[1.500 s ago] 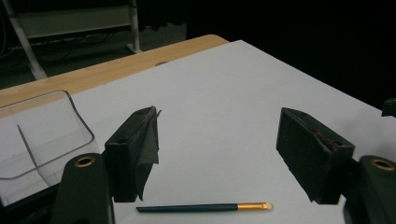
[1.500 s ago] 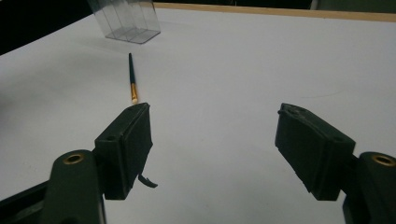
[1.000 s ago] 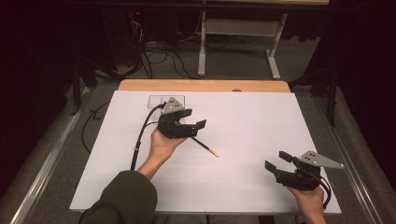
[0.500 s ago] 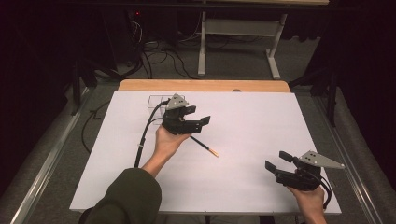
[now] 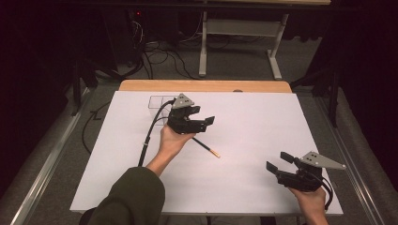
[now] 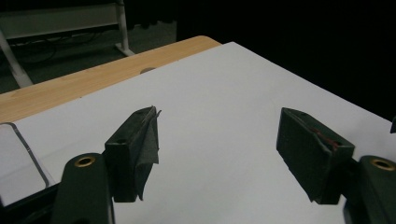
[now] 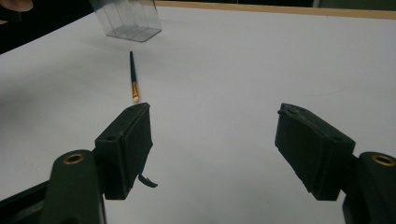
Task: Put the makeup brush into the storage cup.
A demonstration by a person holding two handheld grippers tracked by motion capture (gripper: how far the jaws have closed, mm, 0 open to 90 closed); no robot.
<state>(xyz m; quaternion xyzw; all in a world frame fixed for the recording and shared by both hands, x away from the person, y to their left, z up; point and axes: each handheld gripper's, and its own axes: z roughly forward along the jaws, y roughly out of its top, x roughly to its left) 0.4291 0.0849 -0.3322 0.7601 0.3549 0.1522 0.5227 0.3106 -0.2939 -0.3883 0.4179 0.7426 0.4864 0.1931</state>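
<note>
A thin dark brush [image 5: 205, 146] with a gold ferrule and a pale tip lies flat on the white table top [image 5: 253, 122]. In the right gripper view the brush [image 7: 133, 77] lies ahead and left of the jaws, tip toward them. My left gripper [image 5: 202, 116] hovers just above and behind the brush, open and empty, jaws pointing right. Seen from its own camera, the left gripper [image 6: 219, 116] has only bare table between its jaws. My right gripper [image 5: 279, 161] rests near the front right edge, open and empty, as the right gripper [image 7: 212, 109] view confirms.
A clear plastic box [image 5: 159, 105] stands at the back left of the table, behind the left hand; the box [image 7: 128, 18] is beyond the brush. A wooden strip [image 5: 206, 86] runs along the far edge. Desk legs and cables sit on the floor behind.
The left gripper has shifted slightly right and toward the back, staying open. The brush and the right gripper have not moved.
</note>
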